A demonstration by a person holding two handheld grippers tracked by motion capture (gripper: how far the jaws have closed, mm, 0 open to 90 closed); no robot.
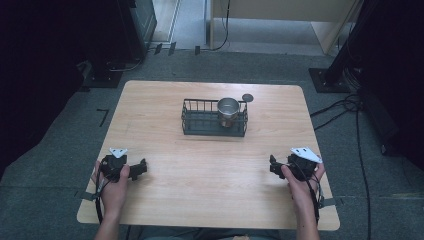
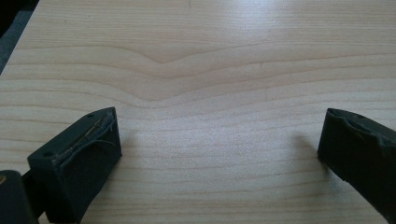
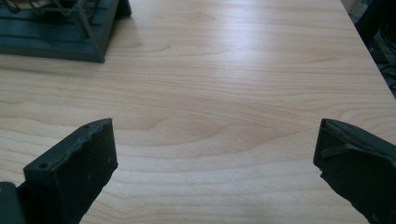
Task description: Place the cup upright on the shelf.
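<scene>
Left gripper (image 1: 141, 167) and right gripper (image 1: 273, 165) low over bare counter (image 2: 210, 70), jaws released, empty; rack (image 1: 214, 120) with cup (image 1: 228, 111) well ahead, likely ready.

I work at a light wooden table (image 1: 210, 175) with rounded corners, its grain running from left edge to right edge. A dark wire basket (image 1: 200, 120) stands directly on it, near the far edge and about midway between the left and right edges. A metal cup (image 1: 228, 111) sits inside the basket at its right end. Just beyond the basket's far right corner, 1 small dark round disc (image 1: 247, 97) lies on the wood near the far edge. In my right gripper view the basket's corner (image 3: 70, 32) shows at the upper left, flat on the tabletop (image 3: 224, 93). In my left gripper view I see bare wood (image 2: 210, 84).
</scene>
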